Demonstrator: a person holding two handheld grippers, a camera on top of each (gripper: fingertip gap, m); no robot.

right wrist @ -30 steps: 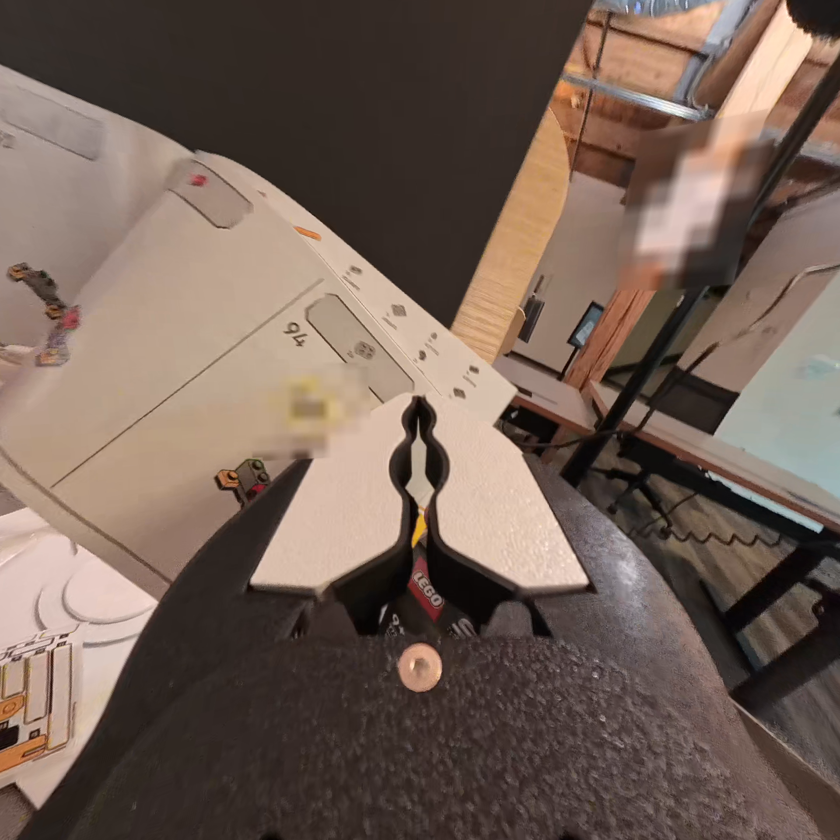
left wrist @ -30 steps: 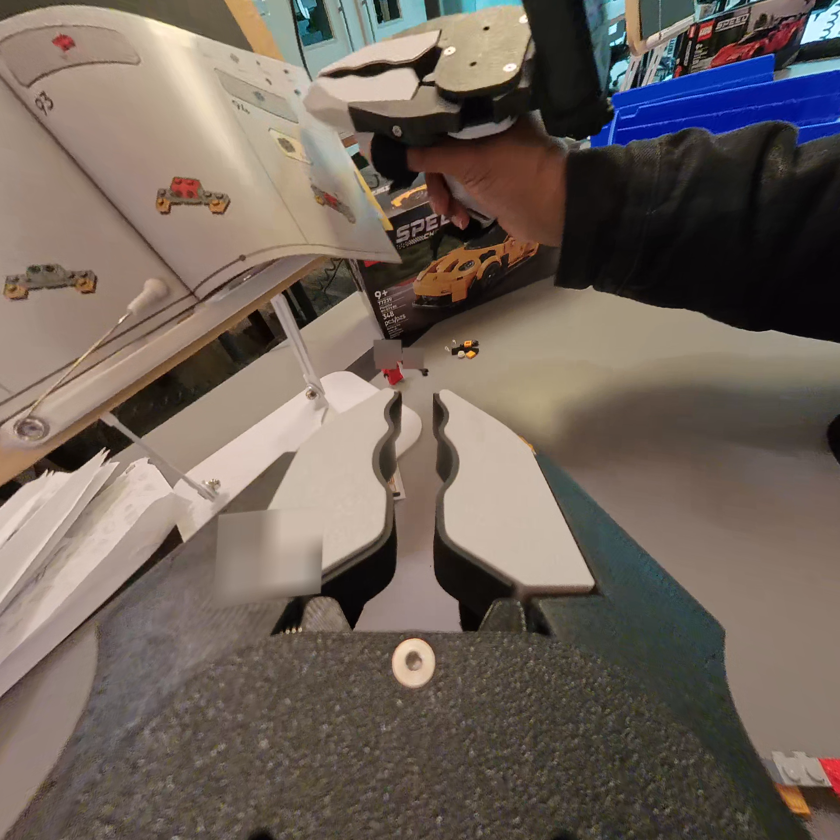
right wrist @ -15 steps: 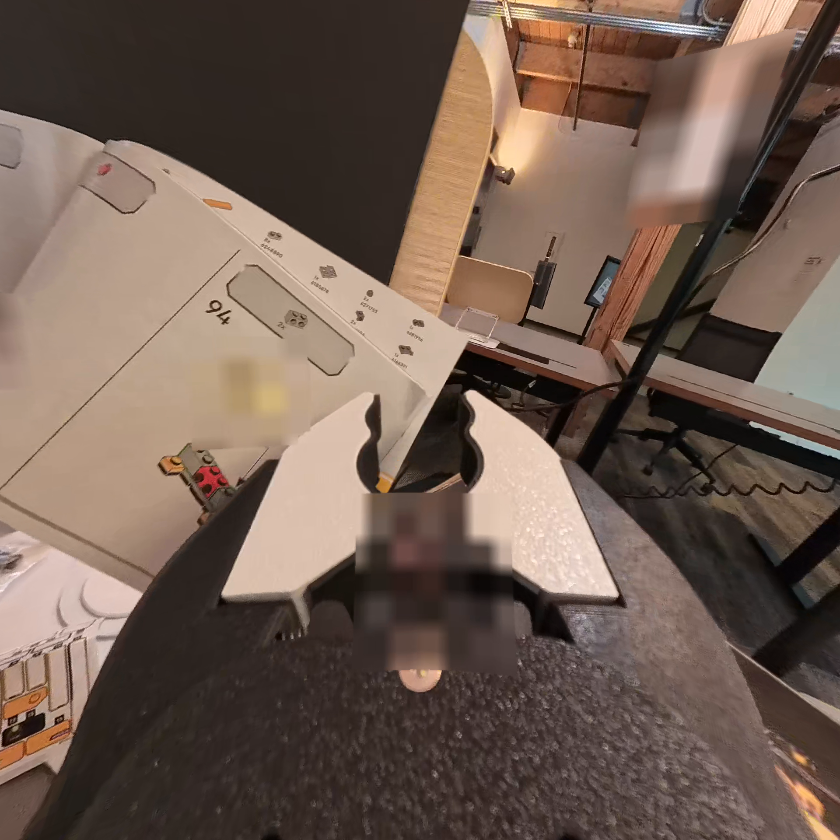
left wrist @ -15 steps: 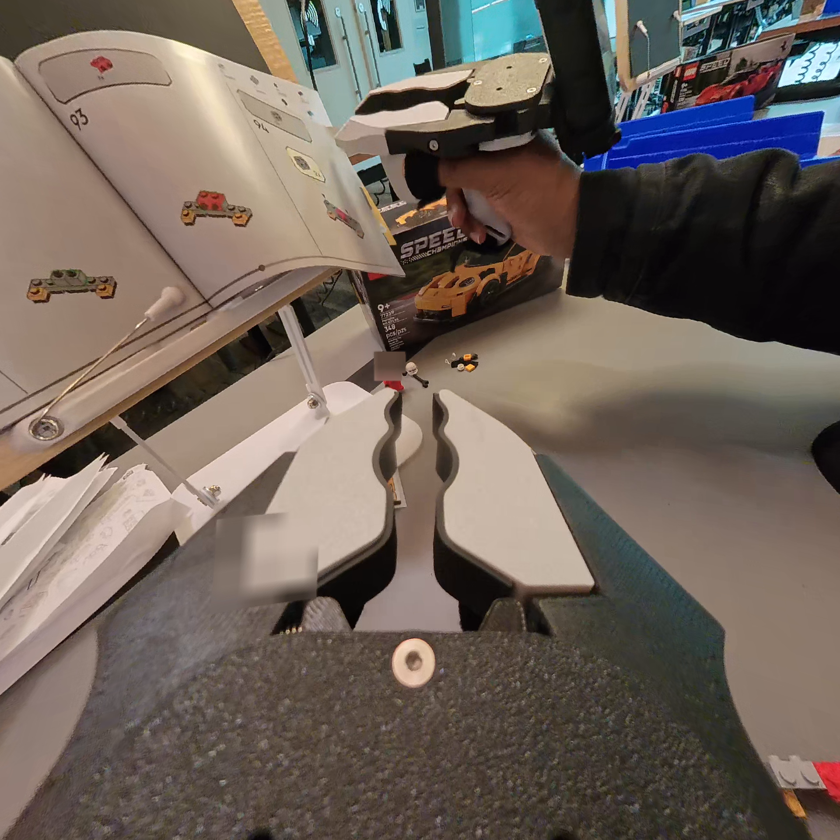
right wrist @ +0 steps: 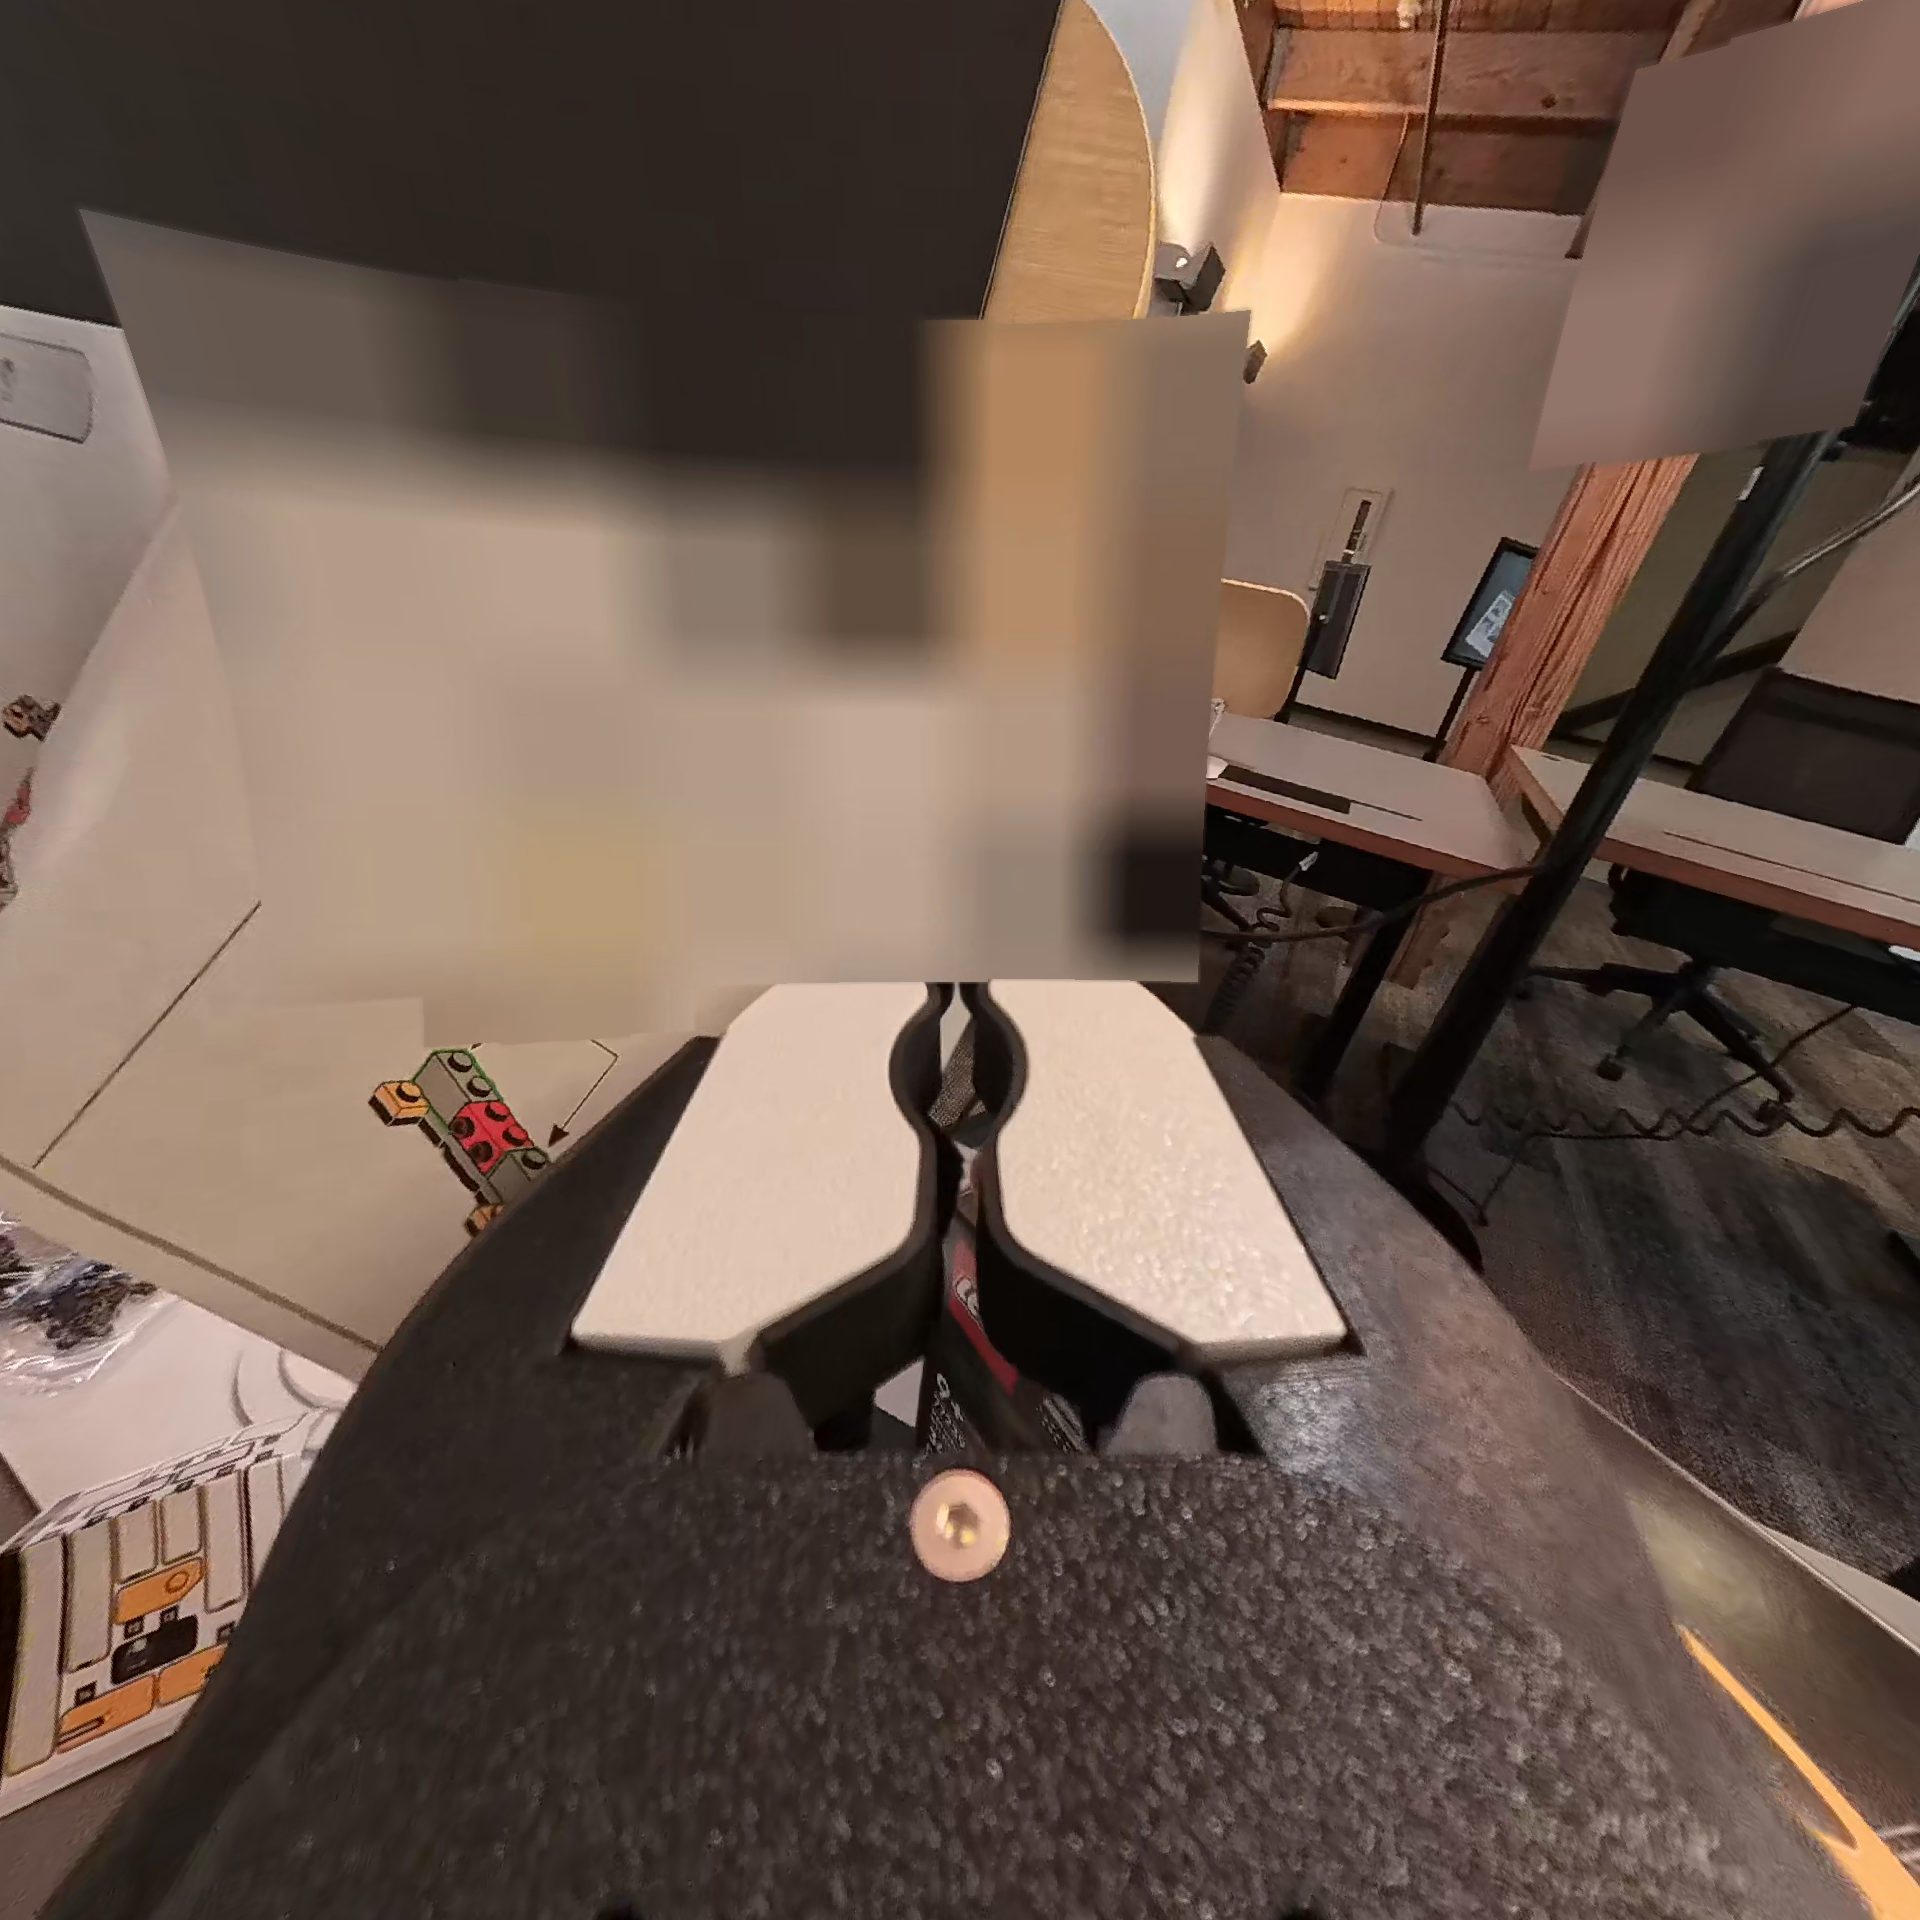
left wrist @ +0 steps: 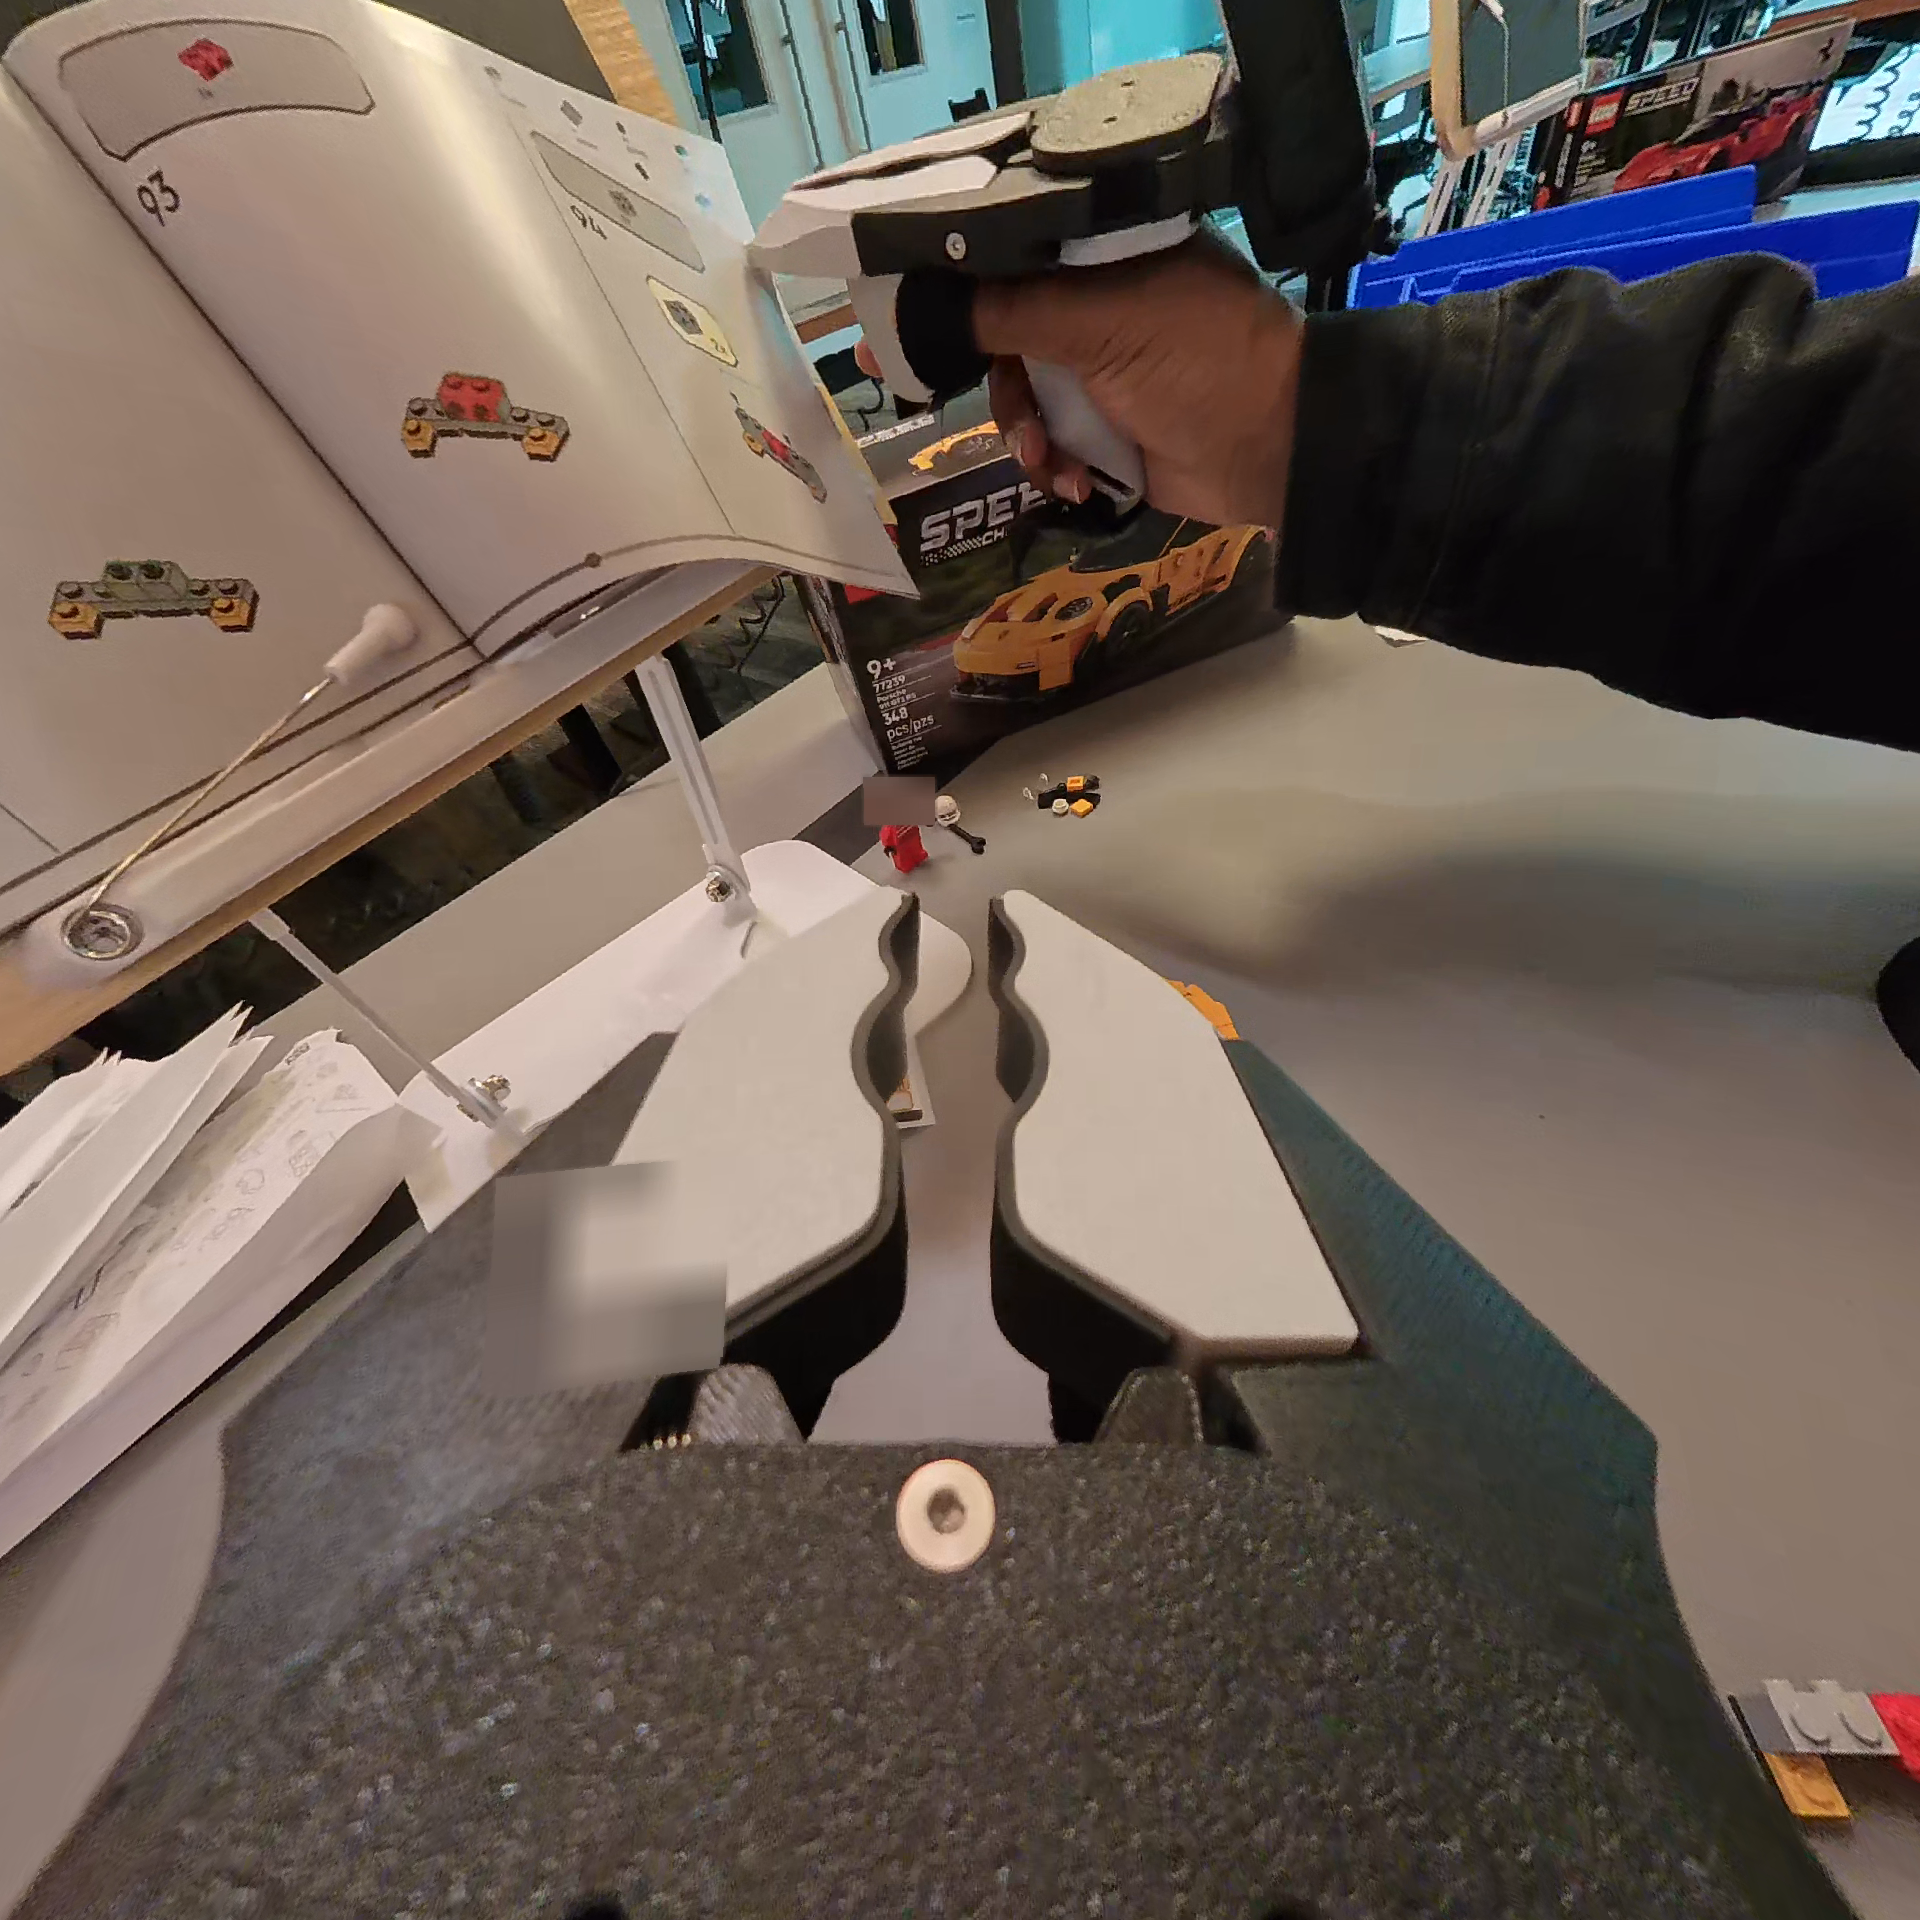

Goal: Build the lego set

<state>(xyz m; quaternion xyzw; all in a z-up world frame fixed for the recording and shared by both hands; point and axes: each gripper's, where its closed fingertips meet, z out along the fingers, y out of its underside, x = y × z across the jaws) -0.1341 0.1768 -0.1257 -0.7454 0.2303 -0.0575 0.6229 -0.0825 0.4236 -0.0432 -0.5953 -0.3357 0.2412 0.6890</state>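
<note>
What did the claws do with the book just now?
The right claw opened beside the page, then closed again at its edge; whether it pinches the page is unclear. The left claw stayed open and still above the table.

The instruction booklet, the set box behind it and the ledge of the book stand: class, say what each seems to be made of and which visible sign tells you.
Instruction booklet: thin, smooth paper, since its free corner curls and droops.
Set box: probably printed card with a slight sheen, given its crisp folded edges.
Stand ledge: looks like light wood, pale tan along its edge.
</note>
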